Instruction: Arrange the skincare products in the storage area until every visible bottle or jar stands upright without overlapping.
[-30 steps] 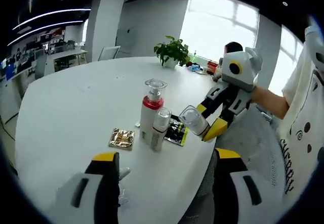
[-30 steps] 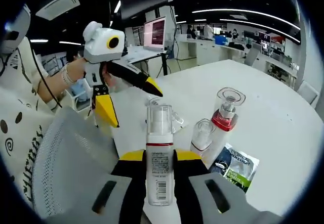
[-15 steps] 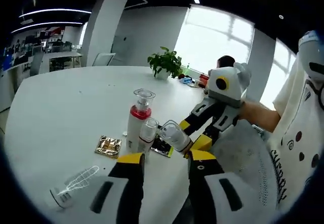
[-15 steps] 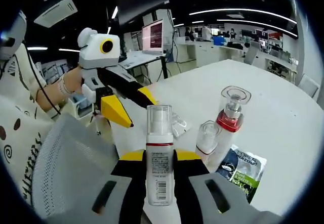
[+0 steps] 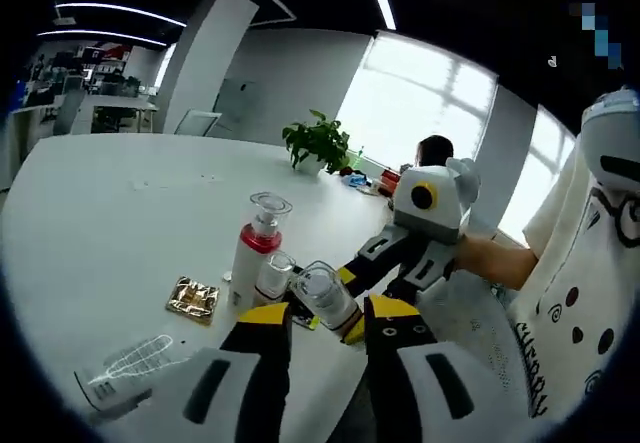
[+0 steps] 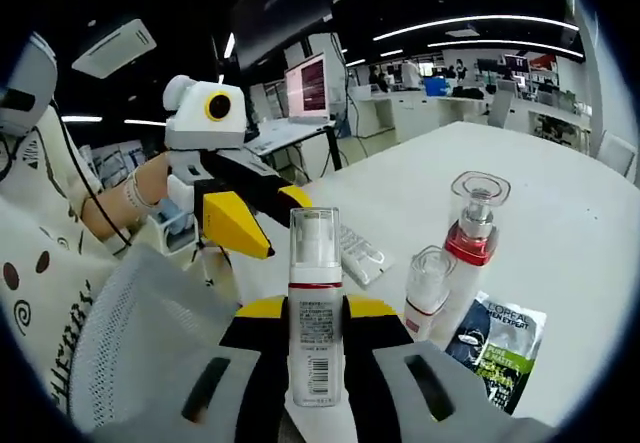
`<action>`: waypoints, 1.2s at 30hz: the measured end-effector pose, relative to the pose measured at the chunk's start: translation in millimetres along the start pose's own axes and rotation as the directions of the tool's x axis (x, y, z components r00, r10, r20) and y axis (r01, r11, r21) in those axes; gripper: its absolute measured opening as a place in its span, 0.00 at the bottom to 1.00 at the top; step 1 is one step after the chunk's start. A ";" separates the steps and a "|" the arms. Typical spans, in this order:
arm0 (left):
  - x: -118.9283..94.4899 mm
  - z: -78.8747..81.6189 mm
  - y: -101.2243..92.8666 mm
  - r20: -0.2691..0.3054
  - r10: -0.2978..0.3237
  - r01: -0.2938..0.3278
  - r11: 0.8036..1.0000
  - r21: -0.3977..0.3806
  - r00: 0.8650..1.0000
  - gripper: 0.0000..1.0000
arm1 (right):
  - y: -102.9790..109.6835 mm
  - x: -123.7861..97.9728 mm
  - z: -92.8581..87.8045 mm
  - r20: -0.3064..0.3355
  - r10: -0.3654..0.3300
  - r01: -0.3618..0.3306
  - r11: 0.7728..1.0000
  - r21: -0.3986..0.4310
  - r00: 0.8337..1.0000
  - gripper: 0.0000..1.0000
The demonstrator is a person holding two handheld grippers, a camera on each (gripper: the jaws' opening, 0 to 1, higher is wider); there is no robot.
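Observation:
My right gripper (image 6: 315,313) is shut on a white pump bottle (image 6: 315,298) with a clear cap and a red band, held upright above the table's near edge. In the left gripper view that bottle's cap (image 5: 321,294) shows just beyond my left gripper (image 5: 328,315), which is open at a narrow gap with nothing in it. On the white table (image 6: 560,193) a red-collared pump bottle (image 6: 470,238) (image 5: 255,248) and a small clear-capped bottle (image 6: 427,281) (image 5: 272,278) stand upright, side by side. A clear tube (image 5: 125,368) (image 6: 360,253) lies flat. My left gripper (image 6: 268,213) hovers near that tube.
A gold sachet (image 5: 193,298) and a green-black sachet (image 6: 500,348) lie flat by the standing bottles. A mesh chair back (image 6: 140,333) is close under the grippers at the table edge. A potted plant (image 5: 318,143) and a seated person (image 5: 432,151) are at the far side.
My left gripper's jaws have narrowed from wide apart. It has drawn back, bringing the flat tube into its view. The right gripper still holds its bottle.

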State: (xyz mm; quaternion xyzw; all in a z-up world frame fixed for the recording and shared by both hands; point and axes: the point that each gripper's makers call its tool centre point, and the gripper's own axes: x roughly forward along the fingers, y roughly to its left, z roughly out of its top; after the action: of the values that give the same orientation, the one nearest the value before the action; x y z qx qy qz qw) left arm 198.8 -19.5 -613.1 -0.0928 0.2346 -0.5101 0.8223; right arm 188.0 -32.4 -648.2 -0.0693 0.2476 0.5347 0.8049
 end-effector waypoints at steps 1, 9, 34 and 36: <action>0.7 0.0 0.1 0.002 0.002 -0.002 1.000 -0.003 1.000 0.25 | 1.9 1.1 2.2 0.004 -0.010 0.010 1.000 -0.022 1.000 0.20; 5.6 1.5 1.8 0.025 0.013 -0.012 0.999 -0.038 1.000 0.21 | 6.0 7.0 11.2 0.031 -0.042 0.044 0.998 -0.053 0.999 0.20; 10.6 19.0 17.4 0.185 0.165 -0.132 0.976 -0.175 0.969 0.18 | -7.0 13.6 28.5 0.124 -0.253 0.262 0.964 -0.054 0.959 0.20; 10.9 18.5 18.4 0.193 0.180 -0.148 0.974 -0.170 0.964 0.18 | -8.7 13.9 28.4 0.119 -0.266 0.275 0.959 -0.069 0.957 0.20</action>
State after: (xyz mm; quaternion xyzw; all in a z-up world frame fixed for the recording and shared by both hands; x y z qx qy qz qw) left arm 226.4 -22.3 -607.3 -0.1887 0.1932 -0.4079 0.8722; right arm 209.2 -13.9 -631.4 -0.1076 0.1686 0.4326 0.8791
